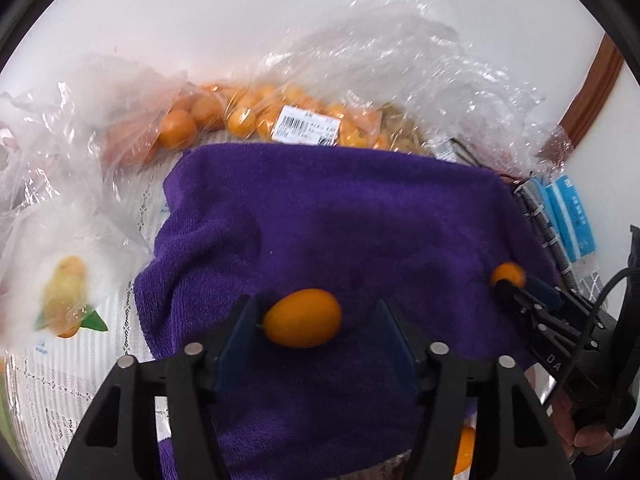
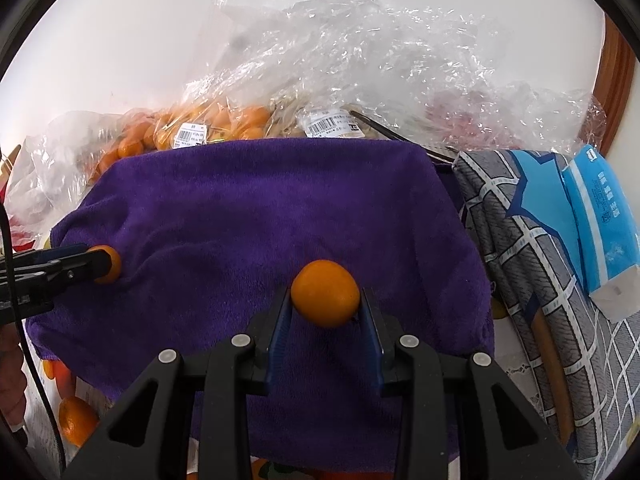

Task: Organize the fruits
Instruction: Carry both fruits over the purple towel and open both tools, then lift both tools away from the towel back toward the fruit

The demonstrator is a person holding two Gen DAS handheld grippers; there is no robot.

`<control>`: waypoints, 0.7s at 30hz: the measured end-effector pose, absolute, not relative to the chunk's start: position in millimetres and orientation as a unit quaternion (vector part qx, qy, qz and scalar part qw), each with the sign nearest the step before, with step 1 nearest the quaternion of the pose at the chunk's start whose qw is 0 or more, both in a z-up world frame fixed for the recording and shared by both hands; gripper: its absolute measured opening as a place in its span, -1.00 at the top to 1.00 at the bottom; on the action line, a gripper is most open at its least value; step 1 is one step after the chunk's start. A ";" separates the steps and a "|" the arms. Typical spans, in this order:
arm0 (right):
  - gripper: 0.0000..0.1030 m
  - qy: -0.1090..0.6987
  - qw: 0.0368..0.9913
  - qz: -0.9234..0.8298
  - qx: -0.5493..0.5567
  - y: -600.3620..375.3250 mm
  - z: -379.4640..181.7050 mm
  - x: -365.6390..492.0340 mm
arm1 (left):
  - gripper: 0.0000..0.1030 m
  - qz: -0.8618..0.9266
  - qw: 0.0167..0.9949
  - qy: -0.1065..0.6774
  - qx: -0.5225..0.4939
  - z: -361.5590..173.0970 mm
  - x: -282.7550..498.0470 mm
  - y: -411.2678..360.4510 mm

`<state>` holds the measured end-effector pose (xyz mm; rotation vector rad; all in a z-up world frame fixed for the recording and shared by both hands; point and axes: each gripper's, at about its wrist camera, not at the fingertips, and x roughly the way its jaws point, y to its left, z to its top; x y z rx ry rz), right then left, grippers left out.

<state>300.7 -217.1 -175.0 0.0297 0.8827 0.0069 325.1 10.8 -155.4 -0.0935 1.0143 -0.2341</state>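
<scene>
On the purple towel (image 1: 328, 216), the left gripper (image 1: 316, 316) stands apart around an oval kumquat (image 1: 303, 317) (bare cloth beyond); the right gripper (image 2: 326, 300) clamps a rounder kumquat (image 2: 325, 293) mid-towel.

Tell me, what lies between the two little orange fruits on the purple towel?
Only bare purple towel. In the right wrist view, nothing sits between the fruit in the right tongs and the fruit at the left tongs.
</scene>
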 end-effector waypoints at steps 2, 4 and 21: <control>0.16 0.425 0.905 -0.001 0.019 -218.2 -170.5 296.6 | -0.25 -0.109 0.869 0.481 -0.043 -150.0 320.7 11.0; 0.08 0.414 0.910 -0.005 0.021 -218.8 -160.7 288.3 | -0.26 -0.101 0.872 0.478 -0.042 -145.0 315.4 12.5; -0.12 0.329 0.942 -0.056 0.034 -221.2 -66.7 132.8 | -0.26 -0.045 0.926 0.372 -0.043 -46.5 169.0 42.2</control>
